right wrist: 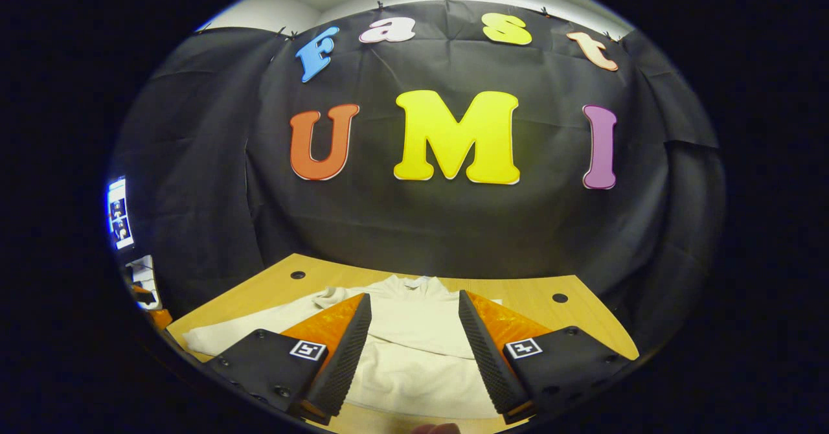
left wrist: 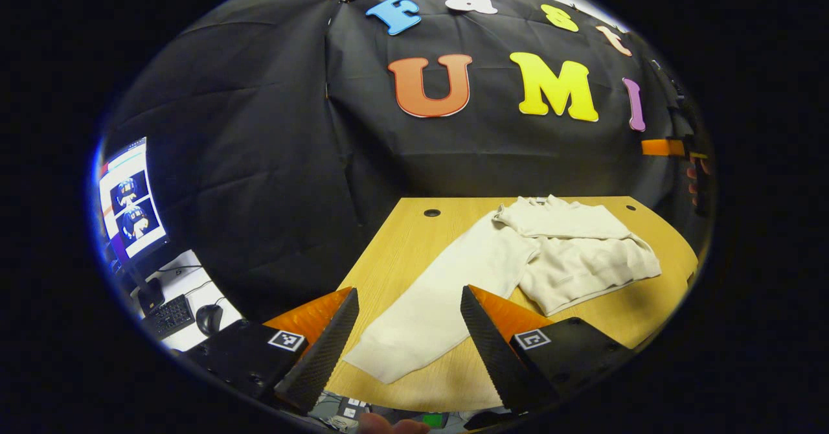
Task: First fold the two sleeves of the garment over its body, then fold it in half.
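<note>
A cream long-sleeved garment (left wrist: 570,252) lies on the wooden table (left wrist: 401,239). One sleeve is folded across its body (left wrist: 557,220). The other sleeve (left wrist: 447,298) stretches out flat toward the near table edge. My left gripper (left wrist: 409,350) hovers open just above that stretched sleeve's cuff end, touching nothing. In the right gripper view the garment (right wrist: 414,350) lies straight ahead, collar at the far side. My right gripper (right wrist: 414,356) is open above the garment's body, with nothing between its fingers.
The table's near edge (left wrist: 414,401) runs just below my left gripper. A monitor (left wrist: 129,201), keyboard (left wrist: 170,316) and mouse (left wrist: 208,319) sit on a side desk at the left. A hand (left wrist: 696,178) holding the other gripper shows at the far right.
</note>
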`<state>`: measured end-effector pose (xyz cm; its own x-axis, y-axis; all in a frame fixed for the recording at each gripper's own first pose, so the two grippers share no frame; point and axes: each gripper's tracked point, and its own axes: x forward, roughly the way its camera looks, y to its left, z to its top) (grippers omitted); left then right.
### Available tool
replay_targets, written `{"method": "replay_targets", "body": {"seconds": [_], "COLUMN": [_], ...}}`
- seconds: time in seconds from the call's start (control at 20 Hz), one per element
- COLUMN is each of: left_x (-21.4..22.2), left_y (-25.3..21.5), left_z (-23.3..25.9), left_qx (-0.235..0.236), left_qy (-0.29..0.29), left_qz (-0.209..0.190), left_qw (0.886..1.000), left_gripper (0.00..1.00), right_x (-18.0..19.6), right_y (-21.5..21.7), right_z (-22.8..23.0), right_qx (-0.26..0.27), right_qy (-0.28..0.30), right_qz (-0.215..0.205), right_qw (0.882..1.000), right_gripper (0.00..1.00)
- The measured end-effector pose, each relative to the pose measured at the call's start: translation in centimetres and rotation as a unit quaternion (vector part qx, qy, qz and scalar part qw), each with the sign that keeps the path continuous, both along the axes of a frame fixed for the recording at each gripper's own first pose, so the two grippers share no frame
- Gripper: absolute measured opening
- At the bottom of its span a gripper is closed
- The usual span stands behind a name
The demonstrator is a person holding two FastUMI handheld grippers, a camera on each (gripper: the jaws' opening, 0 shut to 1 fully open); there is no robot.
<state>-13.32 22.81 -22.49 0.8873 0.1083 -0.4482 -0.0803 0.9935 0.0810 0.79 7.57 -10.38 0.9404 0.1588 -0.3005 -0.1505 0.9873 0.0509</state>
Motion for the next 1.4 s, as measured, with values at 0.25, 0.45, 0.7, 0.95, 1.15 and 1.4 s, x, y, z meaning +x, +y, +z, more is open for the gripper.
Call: {"method": "replay_targets", "body": {"seconds": [0.25,0.45,0.7,0.95,1.15,1.4], "left_x": [-1.7,-1.7,-2.2,-2.8,-2.3,-1.8], "left_y": [2.0,4.3,6.6,6.4,5.1,4.4], "left_z": [-4.4,-8.6,-13.4,-14.7,-14.5,-14.3], "left_qx": [0.010,0.005,-0.040,-0.070,-0.100,-0.187], "left_qy": [0.059,0.101,0.161,0.197,0.186,0.183], "left_qz": [-0.022,-0.035,-0.025,-0.041,-0.056,-0.011], "left_qw": [0.998,0.994,0.986,0.977,0.976,0.965], "left_gripper": [1.00,1.00,1.00,1.00,0.71,0.11], "right_x": [-1.3,-2.2,-2.9,-3.4,-3.6,-3.7], "right_y": [1.5,1.5,2.2,2.2,2.5,1.9], "right_z": [0.9,0.5,0.8,0.4,0.4,0.7], "right_qx": [-0.012,-0.019,-0.024,-0.020,-0.015,-0.012], "right_qy": [0.003,0.015,0.018,0.029,0.032,0.033], "right_qz": [0.032,0.033,0.043,0.040,0.040,0.036], "right_qw": [0.999,0.999,0.999,0.999,0.999,0.999], "right_gripper": [0.84,0.84,0.84,0.85,0.84,0.85]}}
